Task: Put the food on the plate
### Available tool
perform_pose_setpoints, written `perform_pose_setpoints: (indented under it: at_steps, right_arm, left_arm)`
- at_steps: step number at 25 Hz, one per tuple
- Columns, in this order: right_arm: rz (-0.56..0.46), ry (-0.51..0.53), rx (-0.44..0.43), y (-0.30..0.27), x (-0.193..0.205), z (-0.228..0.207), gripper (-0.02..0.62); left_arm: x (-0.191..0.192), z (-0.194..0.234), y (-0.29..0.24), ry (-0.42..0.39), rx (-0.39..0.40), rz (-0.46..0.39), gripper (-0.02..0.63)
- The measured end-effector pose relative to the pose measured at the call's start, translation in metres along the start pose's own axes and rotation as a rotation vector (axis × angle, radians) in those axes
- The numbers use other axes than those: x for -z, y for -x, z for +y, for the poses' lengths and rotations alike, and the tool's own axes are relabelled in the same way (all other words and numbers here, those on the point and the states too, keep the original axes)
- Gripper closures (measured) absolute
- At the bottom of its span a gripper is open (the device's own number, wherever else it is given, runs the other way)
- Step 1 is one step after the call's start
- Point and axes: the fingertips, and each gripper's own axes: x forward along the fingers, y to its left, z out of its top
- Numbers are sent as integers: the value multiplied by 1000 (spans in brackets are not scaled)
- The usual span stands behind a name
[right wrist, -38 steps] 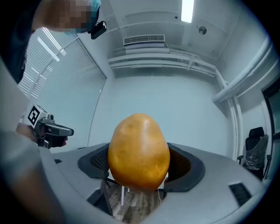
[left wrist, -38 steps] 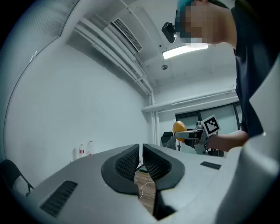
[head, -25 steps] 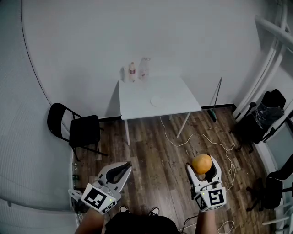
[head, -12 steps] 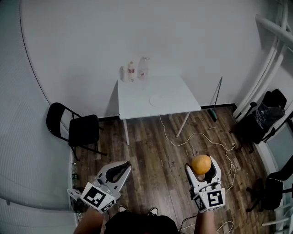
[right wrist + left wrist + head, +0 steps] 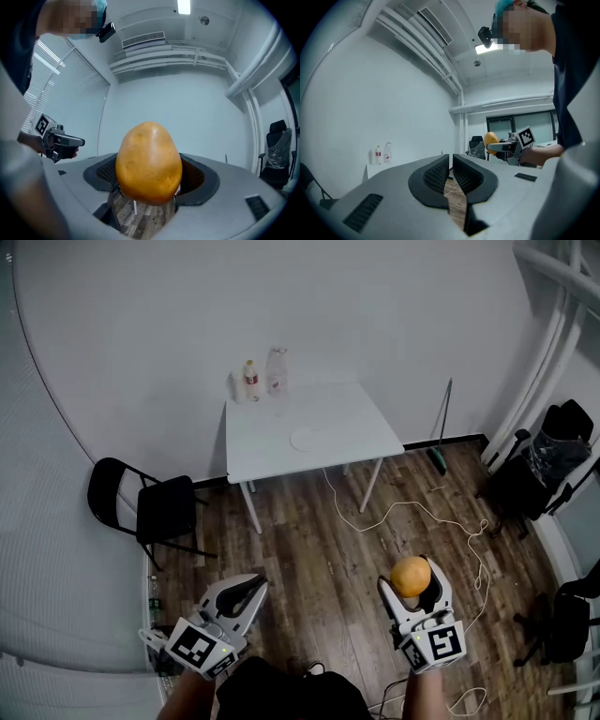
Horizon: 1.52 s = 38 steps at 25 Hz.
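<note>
My right gripper is shut on an orange-yellow potato, held low over the wooden floor at the lower right; in the right gripper view the potato fills the gap between the jaws. The left gripper hangs at the lower left, shut with nothing in it, its pads almost touching. Far ahead, a white plate lies on the white table. From the left gripper view I see the potato in the other gripper.
Two bottles and a clear jug stand at the table's back left corner. A black folding chair is left of the table. White cable snakes across the floor. Dark office chairs crowd the right side.
The head view has shifted: the table and plate now sit slightly further left and lower in the picture. Both grippers hold the same pose, the potato still gripped.
</note>
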Motion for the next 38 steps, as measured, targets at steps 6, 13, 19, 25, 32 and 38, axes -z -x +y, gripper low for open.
perform_pose_setpoints:
  at_steps: [6,13,19,25,32,38]
  right_arm:
    - [46,-17,5,-8,25,-37,215]
    - [120,23,10,-53,46,-64,215]
    - [153,46,18,-129,46,-77,215]
    - [161,73,9,-232,41,-76,215]
    - [162,78,-13,-346,48,-63,215]
    - [192,77,-55,-414,67,-64,215]
  left_arm:
    - [15,-3,-43,21,19,31,564]
    - [21,48,-97,35,45,-8,564]
    - [18,134,-139,49,29,-7,565]
    - [10,223,-173,54,34,-13,565]
    - [13,326,-195,59,28,-12,565]
    - [21,381,-219,75,4,-5,564]
